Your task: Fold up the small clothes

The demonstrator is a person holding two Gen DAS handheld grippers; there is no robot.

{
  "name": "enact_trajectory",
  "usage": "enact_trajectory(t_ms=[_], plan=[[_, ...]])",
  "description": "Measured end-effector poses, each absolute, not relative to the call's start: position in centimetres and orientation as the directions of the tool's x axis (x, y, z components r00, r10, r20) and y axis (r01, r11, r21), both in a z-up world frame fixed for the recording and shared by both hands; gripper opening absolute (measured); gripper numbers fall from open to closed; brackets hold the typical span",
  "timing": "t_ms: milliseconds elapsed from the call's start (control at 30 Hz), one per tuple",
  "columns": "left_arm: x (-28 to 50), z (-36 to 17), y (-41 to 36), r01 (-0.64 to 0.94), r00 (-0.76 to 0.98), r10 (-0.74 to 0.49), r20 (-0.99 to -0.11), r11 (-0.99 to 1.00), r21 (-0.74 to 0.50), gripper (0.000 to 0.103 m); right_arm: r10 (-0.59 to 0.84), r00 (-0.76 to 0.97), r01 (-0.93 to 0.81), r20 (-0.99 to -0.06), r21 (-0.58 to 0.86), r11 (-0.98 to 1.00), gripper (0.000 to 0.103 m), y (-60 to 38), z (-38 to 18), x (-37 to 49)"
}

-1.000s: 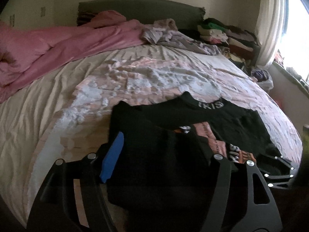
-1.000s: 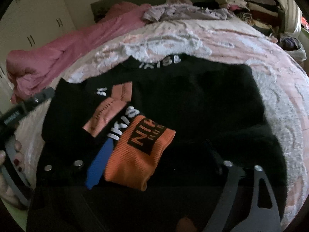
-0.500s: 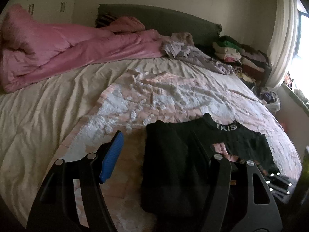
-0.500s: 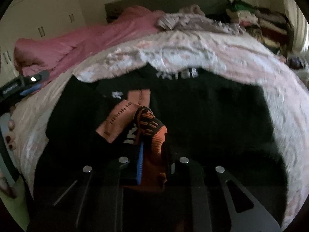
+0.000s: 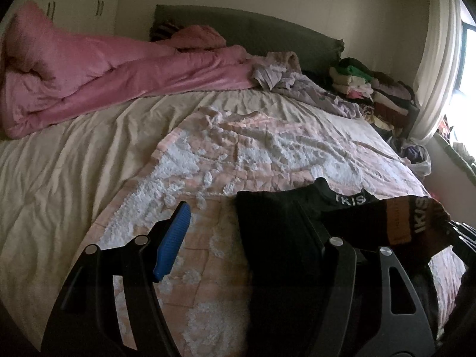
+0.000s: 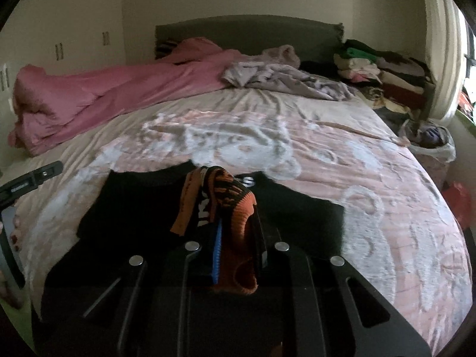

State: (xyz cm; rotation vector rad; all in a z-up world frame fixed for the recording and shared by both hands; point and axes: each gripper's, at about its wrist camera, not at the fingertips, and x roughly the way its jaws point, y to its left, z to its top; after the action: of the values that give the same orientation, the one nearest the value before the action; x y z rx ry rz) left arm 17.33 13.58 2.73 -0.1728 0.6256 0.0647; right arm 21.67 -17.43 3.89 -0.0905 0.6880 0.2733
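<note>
Fingers of the right gripper (image 6: pixel 235 247) are clamped on the orange cuff of a black sweater (image 6: pixel 134 208), holding that sleeve raised above the rest, which lies flat on the pink bedspread (image 6: pixel 372 178). Beside it, the left gripper (image 5: pixel 247 235) hangs with jaws apart, pinching nothing, over the sweater's left edge.

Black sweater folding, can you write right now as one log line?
right gripper: shut on orange cuff | left gripper: open, empty | black sweater: on bed

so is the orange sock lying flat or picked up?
Picked up: the sock is bunched between the right gripper's shut jaws, above the black top.
</note>
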Motion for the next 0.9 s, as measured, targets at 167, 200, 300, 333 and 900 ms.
enact_trajectory(t_ms=[167, 200, 300, 333, 900], plan=[[17.8, 2.0, 11.2, -0.089, 0.800, -0.024, -0.599, 0.983, -0.158, 0.060, 0.190, 0.728, -0.248, -0.659, 0.005, 0.969, 0.015, -19.0, 2.8, 22.2], [17.9, 1.7, 10.8, -0.080, 0.798, -0.028, -0.602, 0.985, -0.152, 0.060, 0.186, 0.726, -0.245, -0.662, 0.004, 0.969, 0.015, -19.1, 2.5, 22.2], [18.7, 0.8, 9.1, -0.051, 0.784, -0.034, -0.620, 0.992, -0.119, 0.060, 0.173, 0.727, -0.238, -0.665, -0.007, 0.971, 0.015, -19.1, 2.0, 22.2], [18.9, 0.4, 8.6, -0.043, 0.780, -0.037, -0.625, 0.993, -0.113, 0.060, 0.168, 0.727, -0.236, -0.665, -0.013, 0.972, 0.015, -19.1, 1.9, 22.2], [21.3, -4.7, 2.8, 0.096, 0.678, -0.086, -0.730, 0.995, -0.028, 0.060, 0.061, 0.736, -0.150, -0.675, -0.074, 0.986, 0.038, -21.0, 0.7, 22.5]])
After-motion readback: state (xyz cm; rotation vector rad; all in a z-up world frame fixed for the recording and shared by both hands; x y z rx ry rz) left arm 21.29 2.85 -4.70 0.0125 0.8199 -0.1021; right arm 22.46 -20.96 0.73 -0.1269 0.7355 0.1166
